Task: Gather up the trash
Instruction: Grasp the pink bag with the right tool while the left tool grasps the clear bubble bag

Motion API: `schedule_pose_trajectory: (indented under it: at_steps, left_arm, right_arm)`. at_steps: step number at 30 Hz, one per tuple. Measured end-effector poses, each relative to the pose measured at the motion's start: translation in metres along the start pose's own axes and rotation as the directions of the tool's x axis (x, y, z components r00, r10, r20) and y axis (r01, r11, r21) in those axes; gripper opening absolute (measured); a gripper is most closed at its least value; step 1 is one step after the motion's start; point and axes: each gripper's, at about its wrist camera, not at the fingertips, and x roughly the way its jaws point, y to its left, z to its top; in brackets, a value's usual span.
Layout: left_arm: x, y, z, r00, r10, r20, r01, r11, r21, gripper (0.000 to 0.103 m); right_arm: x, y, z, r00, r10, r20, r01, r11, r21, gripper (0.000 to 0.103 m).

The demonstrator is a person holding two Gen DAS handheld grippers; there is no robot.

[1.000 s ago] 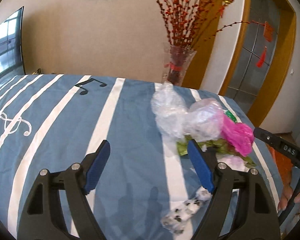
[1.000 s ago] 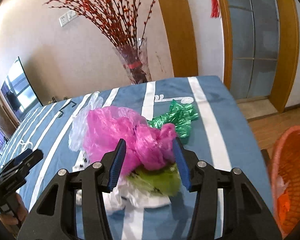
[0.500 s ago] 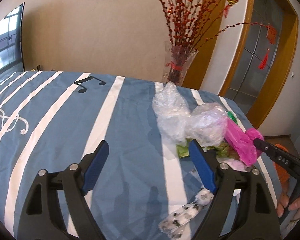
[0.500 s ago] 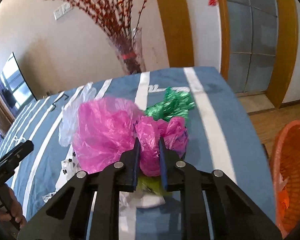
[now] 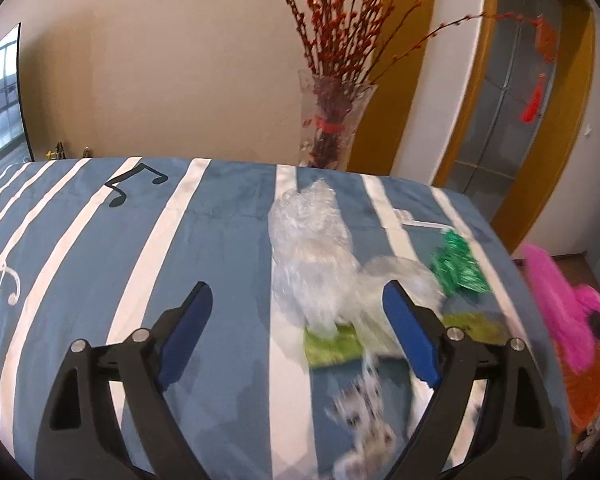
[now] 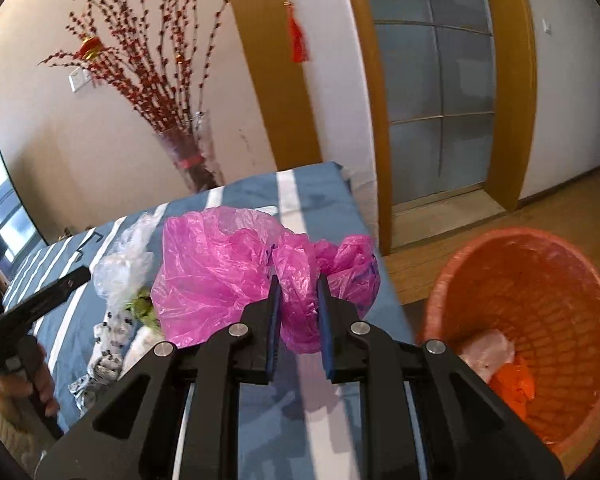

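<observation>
The right tool (image 6: 298,280) is clenched on the crumpled pink plastic bag (image 6: 220,272), lifted off the blue striped counter (image 6: 312,196) toward the orange woven basket (image 6: 540,300), while the empty left tool (image 5: 296,320) is opening toward the clear plastic wrap (image 5: 312,260).

Striped blue bed (image 5: 228,240) under crumpled wrappers (image 5: 312,256)

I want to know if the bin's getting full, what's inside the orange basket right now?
Inside the orange basket, a pale crumpled piece and an orange scrap lie at the bottom. The right gripper's frame covers the near wall and part of the floor.
</observation>
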Motion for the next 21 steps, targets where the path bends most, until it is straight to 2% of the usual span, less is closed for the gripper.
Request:
schedule_pose_trajectory:
  at_steps: [2,7,8,10,11,15,18,21]
  left_arm:
    - [0.013,0.001,0.005,1.000,0.019,-0.016,-0.019,1.000,0.001,0.085]
    - [0.046,0.004,0.010,0.995,-0.013,-0.100,0.011,1.000,-0.027,0.083]
    - [0.052,0.005,0.009,0.992,-0.027,-0.123,0.023,0.999,-0.033,0.079]
    - [0.060,0.005,0.006,0.986,-0.067,-0.152,0.060,0.997,-0.048,0.054]
    - [0.062,0.005,0.005,0.983,-0.089,-0.158,0.081,0.995,-0.054,0.048]
    - [0.056,-0.001,0.006,0.985,-0.111,-0.131,0.108,0.994,-0.030,0.017]
    - [0.046,-0.005,0.009,0.987,-0.115,-0.109,0.113,0.993,-0.020,0.012]
    - [0.032,-0.008,0.013,0.992,-0.107,-0.071,0.107,0.994,-0.006,0.011]
  right_arm:
    - [-0.001,-0.006,-0.001,1.000,-0.006,-0.003,0.006,1.000,0.001,0.017]
    - [0.004,-0.015,-0.004,1.000,-0.010,-0.023,0.011,1.000,0.006,0.017]
    - [0.004,-0.017,-0.006,1.000,-0.010,-0.026,0.010,1.000,0.005,0.017]
    - [0.004,-0.019,-0.009,0.999,-0.012,-0.034,0.012,1.000,0.002,0.017]
    - [0.003,-0.019,-0.011,0.999,-0.012,-0.035,0.012,1.000,0.001,0.017]
    - [0.000,-0.021,-0.013,0.999,-0.015,-0.036,0.016,1.000,0.006,0.017]
    - [-0.008,-0.024,-0.012,1.000,-0.017,-0.026,0.017,1.000,0.011,0.017]
    - [-0.016,-0.027,-0.011,1.000,-0.017,-0.012,0.017,1.000,0.015,0.017]
